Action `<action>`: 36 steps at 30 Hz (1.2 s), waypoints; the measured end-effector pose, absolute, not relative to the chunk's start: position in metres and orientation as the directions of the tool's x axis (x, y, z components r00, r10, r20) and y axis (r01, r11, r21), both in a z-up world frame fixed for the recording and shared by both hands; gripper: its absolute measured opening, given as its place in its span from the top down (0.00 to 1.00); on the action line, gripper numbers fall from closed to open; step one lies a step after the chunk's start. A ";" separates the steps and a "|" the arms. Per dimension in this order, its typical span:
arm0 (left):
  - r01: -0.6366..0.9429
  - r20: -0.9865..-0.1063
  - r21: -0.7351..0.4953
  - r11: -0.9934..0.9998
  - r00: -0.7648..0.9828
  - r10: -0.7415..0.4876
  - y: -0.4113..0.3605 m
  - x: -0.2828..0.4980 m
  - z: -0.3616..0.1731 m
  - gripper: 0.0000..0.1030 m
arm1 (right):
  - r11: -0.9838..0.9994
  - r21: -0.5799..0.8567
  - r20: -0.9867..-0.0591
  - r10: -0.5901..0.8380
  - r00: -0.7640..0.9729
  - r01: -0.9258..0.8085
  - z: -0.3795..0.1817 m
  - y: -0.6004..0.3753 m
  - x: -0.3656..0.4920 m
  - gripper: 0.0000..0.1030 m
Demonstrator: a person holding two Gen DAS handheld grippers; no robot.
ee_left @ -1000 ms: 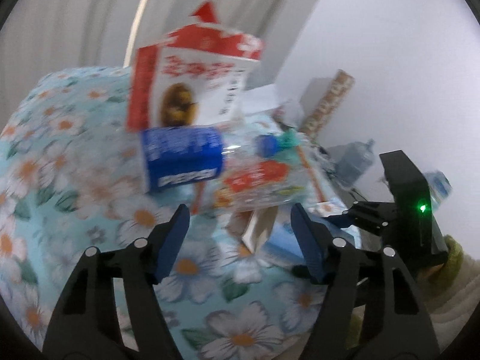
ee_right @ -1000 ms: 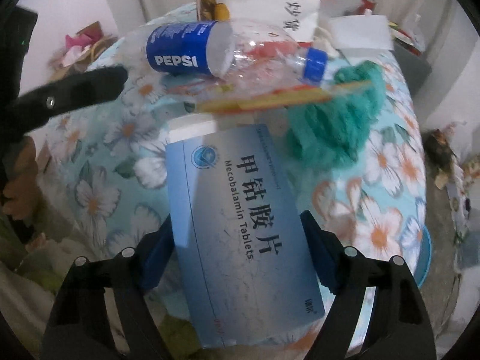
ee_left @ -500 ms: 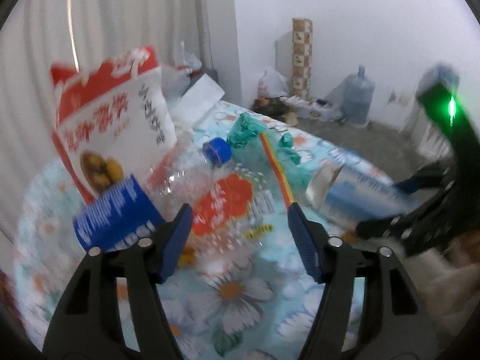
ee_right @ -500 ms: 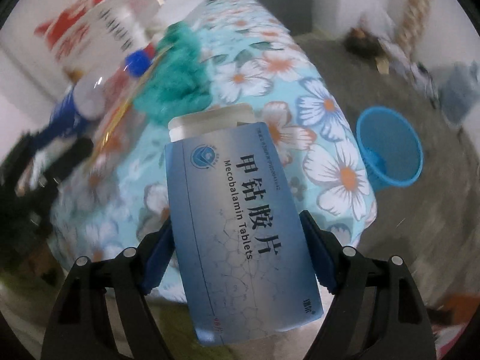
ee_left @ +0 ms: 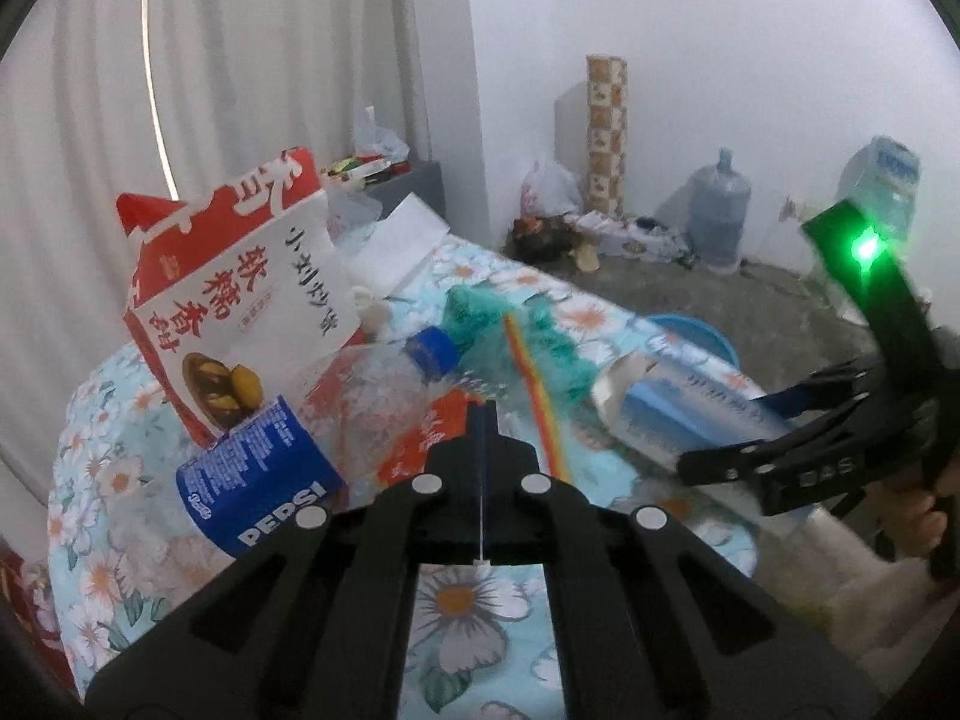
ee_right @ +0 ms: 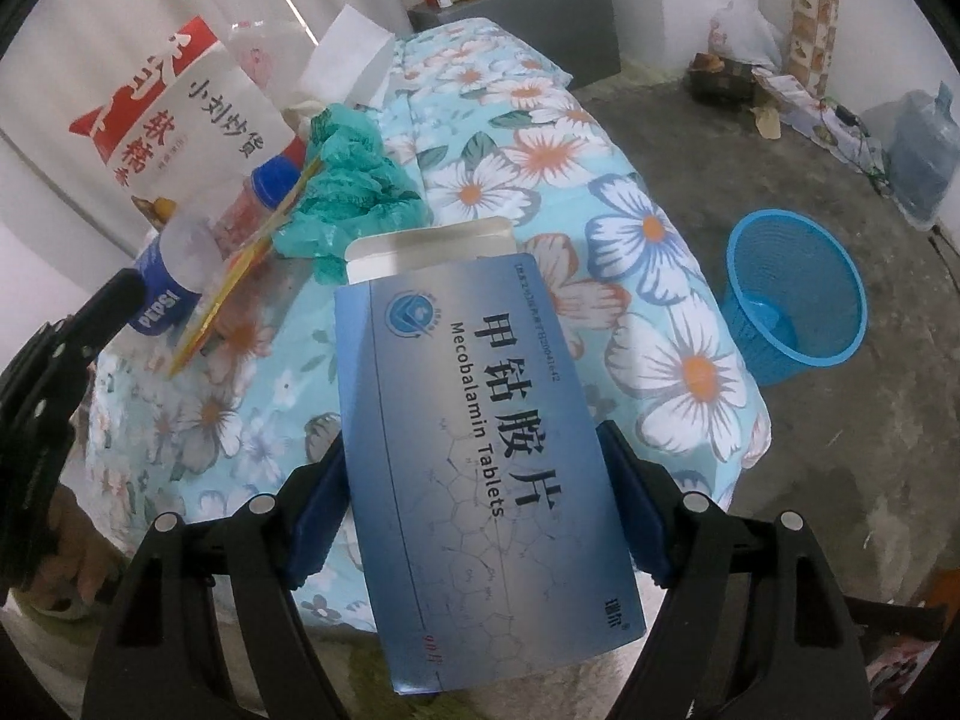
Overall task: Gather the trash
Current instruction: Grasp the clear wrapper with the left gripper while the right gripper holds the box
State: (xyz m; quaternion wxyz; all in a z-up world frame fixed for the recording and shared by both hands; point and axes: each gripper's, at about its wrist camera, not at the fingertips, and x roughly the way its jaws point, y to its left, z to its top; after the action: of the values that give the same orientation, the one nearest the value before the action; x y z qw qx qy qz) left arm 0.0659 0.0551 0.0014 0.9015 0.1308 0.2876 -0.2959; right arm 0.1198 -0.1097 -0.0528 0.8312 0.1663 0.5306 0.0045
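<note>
Your right gripper [ee_right: 474,516] is clamped on the blue tablet box [ee_right: 480,456], held off the table edge; its end flap is open. Left gripper [ee_left: 482,420] is fully closed on nothing, parked over the pile. Progress looks early: the Pepsi bottle [ee_left: 288,474], red snack bag [ee_left: 240,312], teal plastic bag [ee_right: 348,186] and striped wrapper [ee_left: 534,402] all sit on the floral table [ee_right: 660,276]. The blue basket [ee_right: 798,300] on the floor holds one blue item, can't tell what. The box looks next for it.
</note>
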 end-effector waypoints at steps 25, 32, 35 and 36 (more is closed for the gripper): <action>0.510 -0.641 0.158 0.846 0.705 -0.305 0.046 0.056 0.007 0.94 | 0.891 0.433 -0.798 0.308 0.517 0.137 -0.051 -0.133 0.108 0.27; 0.508 -0.600 -0.114 0.854 0.650 -0.467 0.071 0.050 0.054 0.95 | 0.860 0.493 -0.746 0.340 0.572 0.131 -0.035 -0.147 0.098 0.27; 0.526 -0.571 -0.158 0.836 0.642 -0.512 0.068 0.051 0.068 0.95 | 0.836 0.531 -0.717 0.356 0.599 0.139 -0.026 -0.159 0.093 0.27; 0.535 -0.562 -0.172 0.827 0.637 -0.528 0.064 0.052 0.074 0.95 | 0.829 0.541 -0.709 0.358 0.608 0.142 -0.024 -0.162 0.093 0.27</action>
State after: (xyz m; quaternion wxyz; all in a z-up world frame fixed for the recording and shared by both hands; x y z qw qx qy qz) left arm 0.0516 0.0640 0.0736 0.9046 0.0053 0.3088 -0.2937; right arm 0.0932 -0.1620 -0.0241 0.8500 0.2854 0.4382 0.0635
